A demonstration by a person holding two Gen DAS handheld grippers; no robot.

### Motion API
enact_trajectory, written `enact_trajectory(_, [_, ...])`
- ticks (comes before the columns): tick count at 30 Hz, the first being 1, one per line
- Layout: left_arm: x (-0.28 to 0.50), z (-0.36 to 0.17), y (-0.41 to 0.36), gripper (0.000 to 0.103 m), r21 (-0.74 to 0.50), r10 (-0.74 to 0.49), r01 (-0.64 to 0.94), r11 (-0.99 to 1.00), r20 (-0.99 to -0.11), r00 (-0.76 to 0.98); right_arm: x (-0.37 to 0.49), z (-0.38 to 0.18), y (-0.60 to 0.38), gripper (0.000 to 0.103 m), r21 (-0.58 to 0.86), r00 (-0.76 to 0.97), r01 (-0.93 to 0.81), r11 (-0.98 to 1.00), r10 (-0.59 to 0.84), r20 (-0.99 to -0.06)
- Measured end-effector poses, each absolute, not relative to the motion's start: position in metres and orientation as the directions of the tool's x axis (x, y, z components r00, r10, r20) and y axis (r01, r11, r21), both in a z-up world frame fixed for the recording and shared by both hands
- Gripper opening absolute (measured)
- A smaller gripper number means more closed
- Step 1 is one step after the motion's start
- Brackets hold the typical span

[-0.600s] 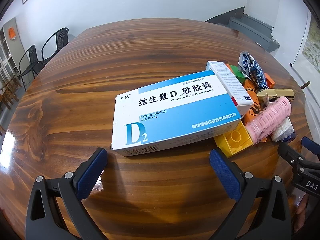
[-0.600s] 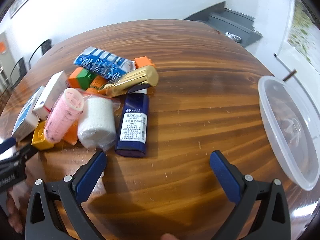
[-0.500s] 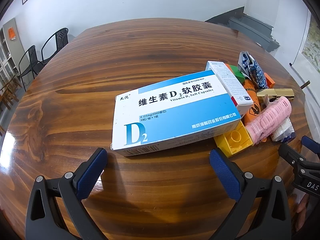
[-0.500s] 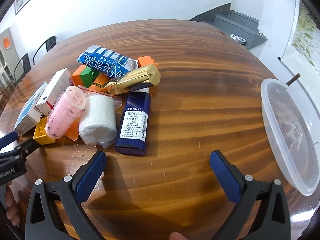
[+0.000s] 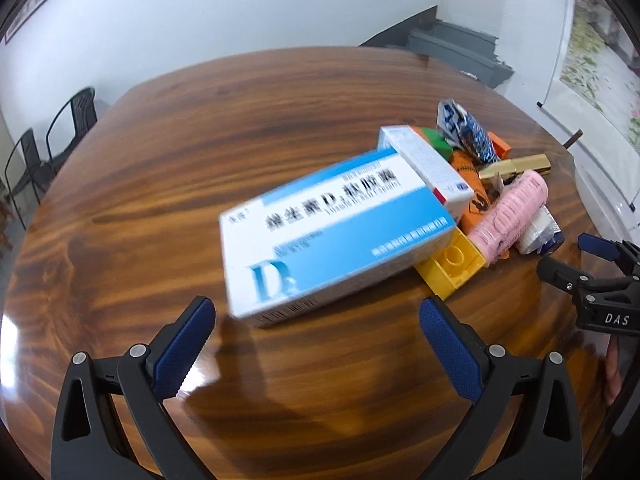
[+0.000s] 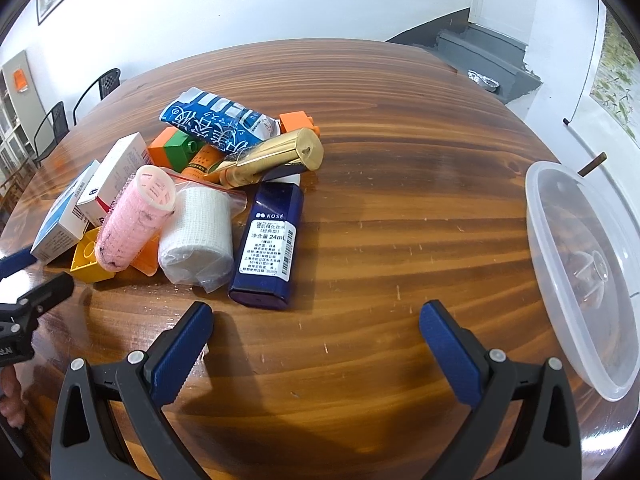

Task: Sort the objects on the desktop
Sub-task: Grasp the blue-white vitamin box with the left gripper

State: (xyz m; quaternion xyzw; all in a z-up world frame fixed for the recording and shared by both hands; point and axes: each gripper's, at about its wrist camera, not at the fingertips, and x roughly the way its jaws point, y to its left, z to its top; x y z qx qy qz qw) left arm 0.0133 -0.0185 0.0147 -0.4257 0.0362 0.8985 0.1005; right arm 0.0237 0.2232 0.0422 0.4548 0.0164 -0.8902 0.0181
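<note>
The vitamin D2 box point(image 5: 336, 236) lies at the left end of the heap on the worktop point(image 5: 160, 184), propped on a yellow brick point(image 5: 452, 264). My left hand-held gripper point(image 5: 316, 332) is spread wide just before the box, probably to straddle it. My right hand-held gripper point(image 6: 316, 336), equally spread, hangs empty, well right of the box.

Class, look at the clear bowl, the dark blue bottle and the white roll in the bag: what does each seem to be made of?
Clear bowl: probably thin plastic, glossy; the table shows through it.
Dark blue bottle: looks like hard plastic or glass, shiny, with a paper label.
White roll: seems woven gauze, matt, with a grid weave showing, in a clear plastic bag.
</note>
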Motion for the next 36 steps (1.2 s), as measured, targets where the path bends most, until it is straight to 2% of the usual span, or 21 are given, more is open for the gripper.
enact_trajectory(8, [-0.01,0.03,-0.026,0.103,-0.01,0.235,-0.342,-0.939,-0.746,-0.623,0.023,0.042,0.222,0.103,-0.013,-0.586,0.047,-0.999,-0.018,-0.81])
enact_trajectory(14, [-0.02,0.029,-0.011,0.103,0.101,0.208,-0.411,-0.906,-0.74,-0.64,0.023,0.042,0.222,0.103,-0.013,-0.586,0.047,-0.999,-0.018,-0.81])
enact_trajectory(24, [-0.046,0.014,-0.006,0.103,0.077,0.187,-0.394,-0.916,-0.786,-0.589,0.024,0.042,0.223,0.103,-0.013,-0.586,0.048,-0.999,-0.018,-0.81])
enact_trajectory(30, [-0.05,0.011,-0.012,0.103,0.014,0.194,-0.342,-0.94,-0.802,-0.566,0.022,0.04,0.226,0.103,-0.012,-0.585,0.047,-0.999,-0.018,-0.811])
enact_trajectory(36, [-0.037,0.013,-0.013,0.093,-0.008,0.165,-0.264,-0.964,-0.799,-0.579,0.023,0.041,0.229,0.103,0.003,-0.589,0.046,-0.999,-0.03,-0.807])
